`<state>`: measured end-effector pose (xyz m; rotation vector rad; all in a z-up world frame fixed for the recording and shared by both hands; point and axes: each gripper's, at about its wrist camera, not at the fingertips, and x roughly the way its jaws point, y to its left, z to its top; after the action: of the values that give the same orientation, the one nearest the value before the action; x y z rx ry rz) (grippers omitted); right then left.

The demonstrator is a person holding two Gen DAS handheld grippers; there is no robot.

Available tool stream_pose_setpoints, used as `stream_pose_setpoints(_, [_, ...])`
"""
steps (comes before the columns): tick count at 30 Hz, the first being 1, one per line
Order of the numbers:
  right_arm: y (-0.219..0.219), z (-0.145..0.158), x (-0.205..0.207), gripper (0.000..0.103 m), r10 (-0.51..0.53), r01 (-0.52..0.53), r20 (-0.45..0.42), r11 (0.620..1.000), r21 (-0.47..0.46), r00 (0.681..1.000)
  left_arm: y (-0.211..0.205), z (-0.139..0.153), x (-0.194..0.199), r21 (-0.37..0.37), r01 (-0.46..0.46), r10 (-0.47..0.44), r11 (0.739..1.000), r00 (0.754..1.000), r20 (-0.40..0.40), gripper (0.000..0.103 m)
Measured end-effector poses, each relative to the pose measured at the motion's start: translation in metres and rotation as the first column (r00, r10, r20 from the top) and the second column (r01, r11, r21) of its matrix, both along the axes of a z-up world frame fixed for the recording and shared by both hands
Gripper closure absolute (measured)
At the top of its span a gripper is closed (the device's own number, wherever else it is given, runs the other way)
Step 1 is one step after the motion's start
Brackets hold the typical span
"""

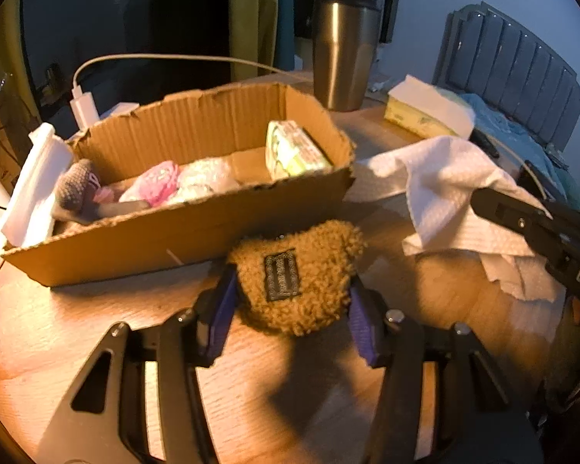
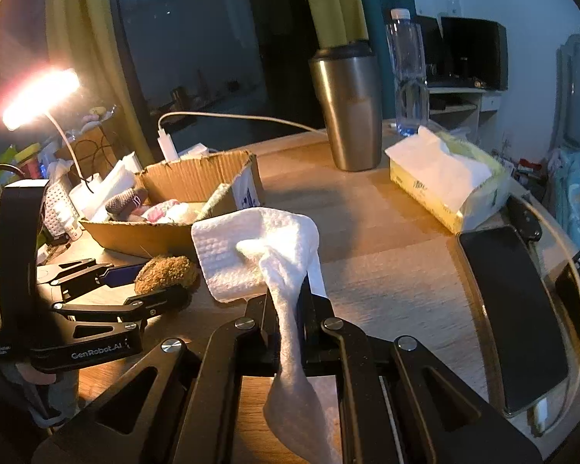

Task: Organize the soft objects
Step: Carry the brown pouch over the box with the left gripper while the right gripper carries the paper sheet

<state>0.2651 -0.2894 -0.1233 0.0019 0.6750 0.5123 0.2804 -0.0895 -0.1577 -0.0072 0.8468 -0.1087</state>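
A brown fleecy pouch (image 1: 295, 274) with a dark label lies on the wooden table in front of a cardboard box (image 1: 197, 228). My left gripper (image 1: 290, 321) has its purple pads on both sides of the pouch, closed against it; it also shows in the right wrist view (image 2: 150, 286) with the pouch (image 2: 166, 270). My right gripper (image 2: 290, 301) is shut on a white paper towel (image 2: 259, 251), which drapes over the table (image 1: 444, 189). The box holds a grey knitted toy (image 1: 77, 189), pink and white soft items (image 1: 174, 181) and a tissue pack (image 1: 294, 150).
A steel tumbler (image 2: 348, 112) and a water bottle (image 2: 408, 73) stand at the back. A yellow tissue box (image 2: 444, 181) lies to the right, a black phone (image 2: 518, 321) near the table's right edge. A lit lamp (image 2: 38, 96) and a charger cable (image 1: 85, 104) are behind the box.
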Motion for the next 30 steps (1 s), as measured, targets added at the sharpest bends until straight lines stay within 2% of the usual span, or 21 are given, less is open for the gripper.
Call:
stream_pose_setpoints(15, [0.006,0.040,-0.022,0.096,-0.041,0.042,0.100,0.999,-0.014,0.994,0.021,0.058,-0.029,-0.027,0.008,-0.004,1.000,0.988,0.155,0.050])
stream_pose_setpoints(30, [0.034,0.094,-0.035,0.096,-0.048,0.053,0.245,0.998,-0.014,0.968,0.051,0.118,-0.039,-0.075,-0.011,0.035,0.997,0.943,0.332,0.050])
